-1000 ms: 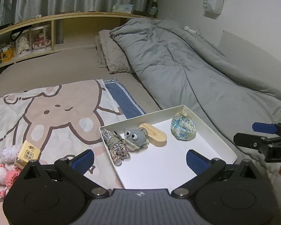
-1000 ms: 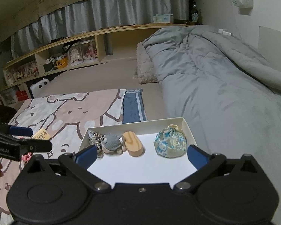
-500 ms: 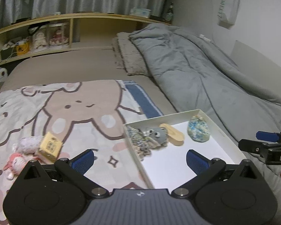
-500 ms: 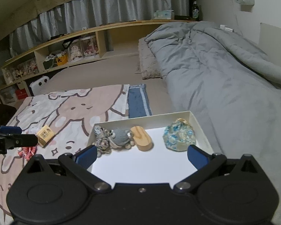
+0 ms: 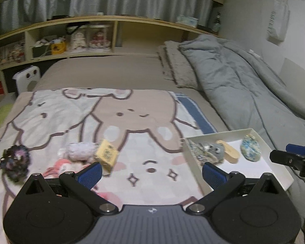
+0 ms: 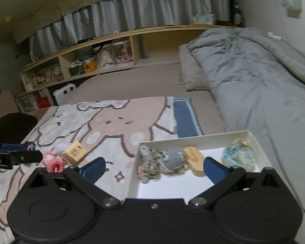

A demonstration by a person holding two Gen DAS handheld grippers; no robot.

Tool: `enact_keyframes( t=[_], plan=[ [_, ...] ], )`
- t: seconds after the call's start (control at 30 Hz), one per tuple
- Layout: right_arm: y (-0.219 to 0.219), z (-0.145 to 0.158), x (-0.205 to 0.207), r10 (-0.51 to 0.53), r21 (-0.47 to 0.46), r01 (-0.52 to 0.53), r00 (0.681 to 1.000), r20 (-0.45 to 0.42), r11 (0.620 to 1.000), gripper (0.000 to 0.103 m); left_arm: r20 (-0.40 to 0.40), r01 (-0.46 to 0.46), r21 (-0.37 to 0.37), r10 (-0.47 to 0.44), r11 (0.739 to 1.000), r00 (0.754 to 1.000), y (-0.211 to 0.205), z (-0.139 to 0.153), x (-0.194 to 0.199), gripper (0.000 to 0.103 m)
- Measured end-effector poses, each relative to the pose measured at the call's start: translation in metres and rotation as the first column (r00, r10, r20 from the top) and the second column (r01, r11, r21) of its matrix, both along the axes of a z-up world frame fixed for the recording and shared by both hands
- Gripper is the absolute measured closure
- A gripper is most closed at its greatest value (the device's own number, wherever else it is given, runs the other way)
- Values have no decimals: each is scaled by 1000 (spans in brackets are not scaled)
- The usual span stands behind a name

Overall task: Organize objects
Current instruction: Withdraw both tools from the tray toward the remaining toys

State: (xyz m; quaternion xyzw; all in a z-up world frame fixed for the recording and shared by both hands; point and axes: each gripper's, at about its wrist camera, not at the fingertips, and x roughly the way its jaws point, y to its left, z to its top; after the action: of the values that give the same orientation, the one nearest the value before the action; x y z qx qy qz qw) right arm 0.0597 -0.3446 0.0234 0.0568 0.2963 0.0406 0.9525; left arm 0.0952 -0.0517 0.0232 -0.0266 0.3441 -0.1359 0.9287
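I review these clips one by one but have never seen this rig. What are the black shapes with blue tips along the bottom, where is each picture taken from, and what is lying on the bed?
There is no robot: a person carries a hand-held gripper in each hand, with a camera looking along its two blue-padded fingers. One picture looks out over the left hand-held gripper, the other over the right hand-held gripper. Both are open and hold nothing. On the cartoon blanket lie a yellow box, a white plush, a pink plush and a dark scrunchie. The white tray holds a beaded pouch, a grey plush, a wooden piece and a blue patterned pouch.
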Motion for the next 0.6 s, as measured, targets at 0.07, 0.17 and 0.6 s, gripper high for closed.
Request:
enact_keyframes(
  t=[0.07, 0.17, 0.6],
  plan=[
    [9, -1, 5, 17, 9, -17, 1000, 2, 1000, 0, 0, -18, 0, 18, 1000, 1000, 11, 0, 1, 0],
    [24, -2, 13, 44, 20, -44, 999, 8, 999, 0, -4, -50, -12, 50, 999, 999, 29, -3, 2, 0],
    [75, -15, 47, 135, 72, -137, 990, 31, 988, 0, 5, -158, 3, 158, 987, 987, 88, -17, 9, 0]
  ],
)
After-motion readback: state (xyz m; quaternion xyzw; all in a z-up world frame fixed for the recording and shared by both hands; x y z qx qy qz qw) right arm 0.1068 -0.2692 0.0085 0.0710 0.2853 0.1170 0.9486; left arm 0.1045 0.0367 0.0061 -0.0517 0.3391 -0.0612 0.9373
